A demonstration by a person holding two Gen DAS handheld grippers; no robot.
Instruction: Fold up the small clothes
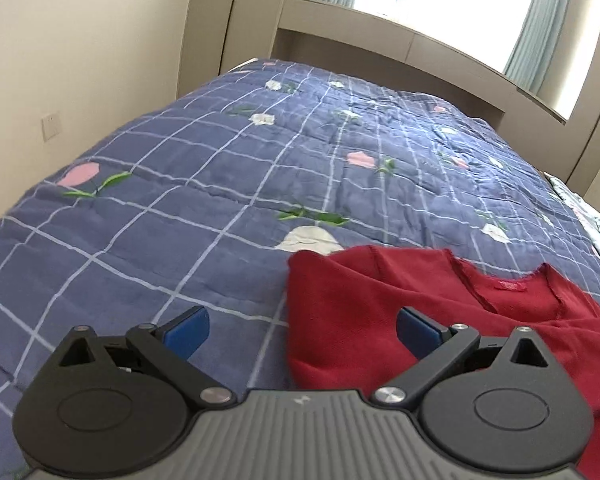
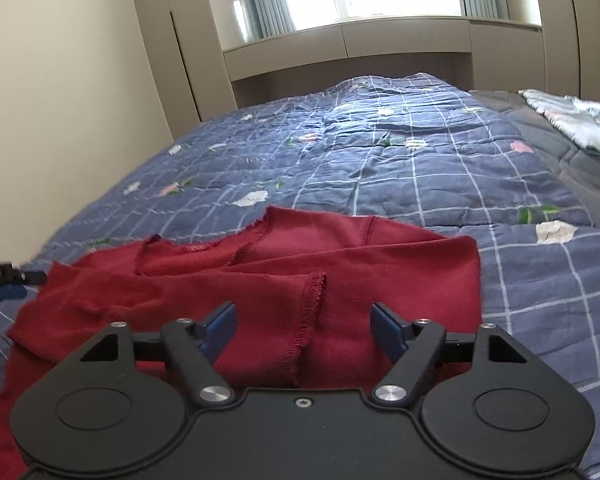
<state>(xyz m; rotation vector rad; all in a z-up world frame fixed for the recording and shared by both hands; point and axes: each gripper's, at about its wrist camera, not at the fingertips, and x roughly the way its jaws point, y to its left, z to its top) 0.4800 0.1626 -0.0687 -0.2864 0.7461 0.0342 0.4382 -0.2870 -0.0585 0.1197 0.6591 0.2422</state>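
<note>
Red top point(image 2: 284, 276) lies partly folded on blue checked quilt point(image 1: 204, 184); its near hem hidden behind gripper bodies | left gripper point(image 1: 302, 330) jaws spread, holding nothing | right gripper point(image 2: 303, 326) jaws spread above cloth, gripping nothing

My left hand-held gripper point(image 1: 302, 330) has its jaws spread wide, blue pads point(image 1: 188, 330) facing each other with nothing between them, pointing toward twelve o'clock and tilted slightly down. My right hand-held gripper point(image 2: 303, 328) is also spread wide, its blue pads point(image 2: 386, 326) apart and gripping nothing, aimed toward twelve o'clock. From the right wrist view, part of the left one shows at nine o'clock.
</note>
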